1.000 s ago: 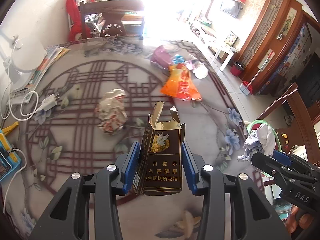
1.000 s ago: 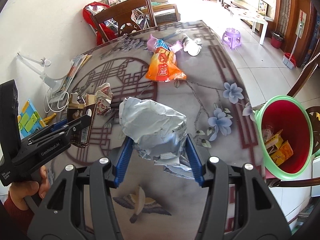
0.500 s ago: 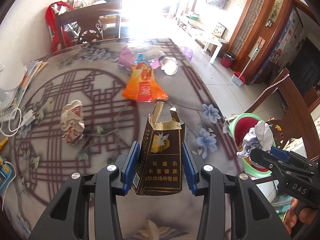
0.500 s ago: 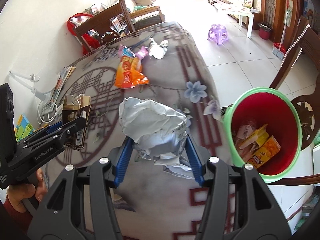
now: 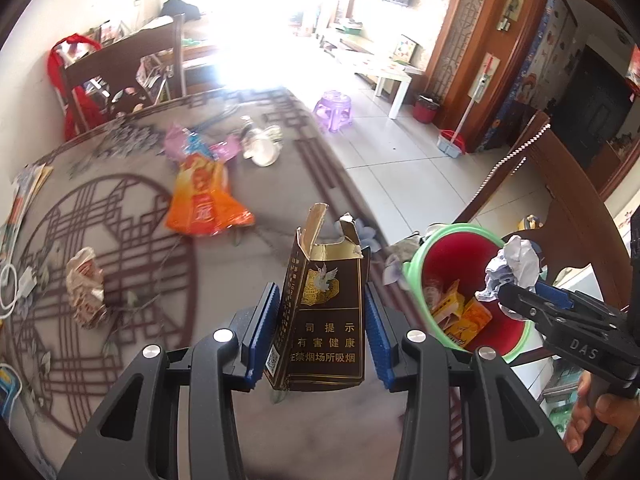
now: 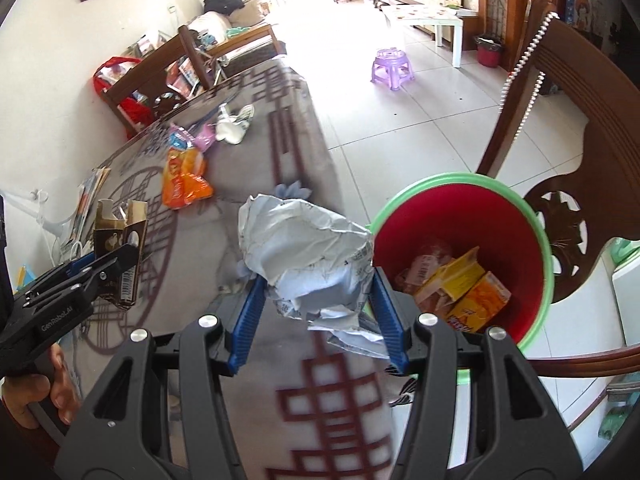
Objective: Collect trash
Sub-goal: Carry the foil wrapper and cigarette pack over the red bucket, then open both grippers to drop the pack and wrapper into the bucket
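Crumpled paper [image 6: 306, 256] is pinched by the right gripper [image 6: 316, 320] just left of the red bin [image 6: 536, 216]; the cigarette box [image 5: 322, 312] is clamped by the left gripper [image 5: 320, 336] over the table [image 5: 132, 240]; each should be released only once centred above the bin's mouth.

The bench [image 5: 280, 420] is grey with a dark red lattice pattern and pale flower prints. Lying on it ahead and to the left of the left fingers [image 5: 262, 332] are an orange snack bag [image 5: 202, 200], a crumpled wrapper [image 5: 86, 286], a pink and blue wrapper [image 5: 188, 146] and a white crushed item [image 5: 260, 146] farther off. Magazines [image 5: 24, 200] and a white plug with cable [image 5: 18, 286] lie at the far left edge.
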